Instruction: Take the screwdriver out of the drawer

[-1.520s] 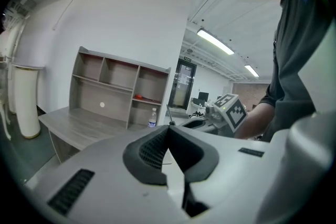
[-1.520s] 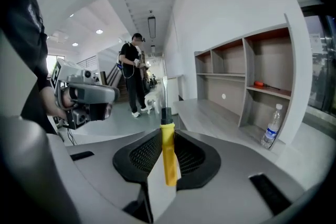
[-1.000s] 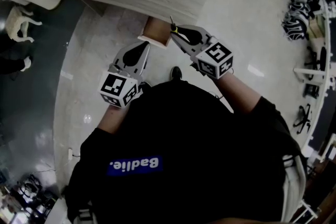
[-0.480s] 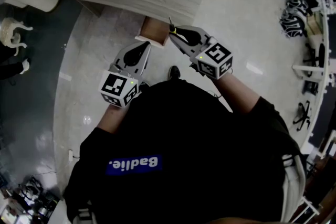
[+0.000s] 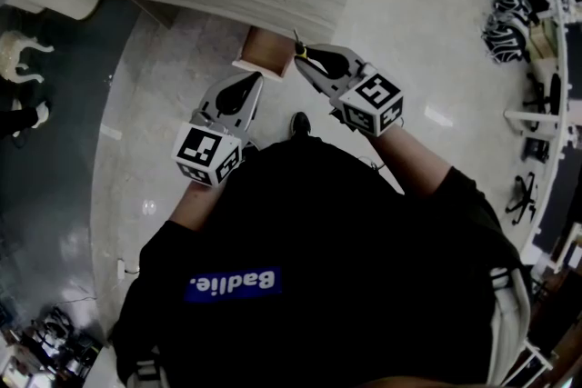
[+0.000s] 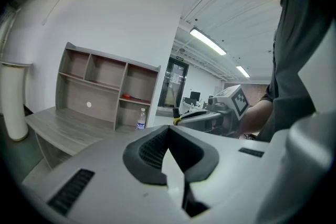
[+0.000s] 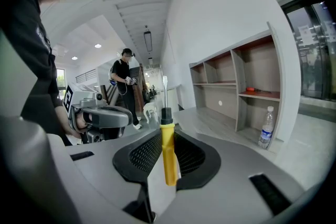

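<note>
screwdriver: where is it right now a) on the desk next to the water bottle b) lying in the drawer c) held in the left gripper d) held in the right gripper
D: in the right gripper view the yellow-handled screwdriver stands upright, pinched between the jaws of the right gripper; the left gripper is shut on nothing.

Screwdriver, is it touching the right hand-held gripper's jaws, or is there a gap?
Touching. The right gripper view shows the jaws of the right hand-held gripper closed on the yellow handle of the screwdriver, with no gap on either side.
</note>
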Demonstrator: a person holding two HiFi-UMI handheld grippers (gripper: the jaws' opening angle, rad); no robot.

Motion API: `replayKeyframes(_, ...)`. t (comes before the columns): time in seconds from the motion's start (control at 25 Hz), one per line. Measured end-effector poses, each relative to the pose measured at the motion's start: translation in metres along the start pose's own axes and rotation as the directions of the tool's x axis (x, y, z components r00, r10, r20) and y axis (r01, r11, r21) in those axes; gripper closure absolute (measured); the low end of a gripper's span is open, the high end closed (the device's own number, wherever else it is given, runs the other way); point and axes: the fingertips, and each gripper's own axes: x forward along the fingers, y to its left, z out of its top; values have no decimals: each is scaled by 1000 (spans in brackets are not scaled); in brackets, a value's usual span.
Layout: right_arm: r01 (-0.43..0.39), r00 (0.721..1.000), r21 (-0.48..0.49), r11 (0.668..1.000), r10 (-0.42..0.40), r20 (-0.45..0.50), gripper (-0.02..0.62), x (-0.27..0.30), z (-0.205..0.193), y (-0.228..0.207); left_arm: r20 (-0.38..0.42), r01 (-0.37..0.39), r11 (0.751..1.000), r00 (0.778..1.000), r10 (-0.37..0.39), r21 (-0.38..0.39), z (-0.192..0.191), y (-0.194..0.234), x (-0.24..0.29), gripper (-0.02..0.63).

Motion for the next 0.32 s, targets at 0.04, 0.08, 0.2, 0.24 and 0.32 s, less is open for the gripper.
replayKeyframes(0.04,-1,1000,1,1000,1,-2,499,0,-1,1,2,0,1000,1000,0,-1,0,0,0,604)
replayKeyframes(0.08,-2,1000,4,1000,2,-5,499,0,-1,1,3,0,1000,1000,0,-3,-1,-1,-1,604)
replayKeyframes(0.2,-2,1000,11,1000,2,-9,500,1,-3,3,3,-2,1000,1000,2,-7,-2,0,-3,604)
replayKeyframes(0.24,-2,1000,11,1000,2,-10,499,1,-3,3,4,-3,1000,1000,3,-7,-2,0,-3,604)
replayKeyframes(0.32,-2,1000,11,1000,2,-11,500,2,-3,3,5,-5,1000,1000,5,-8,-1,0,-4,604)
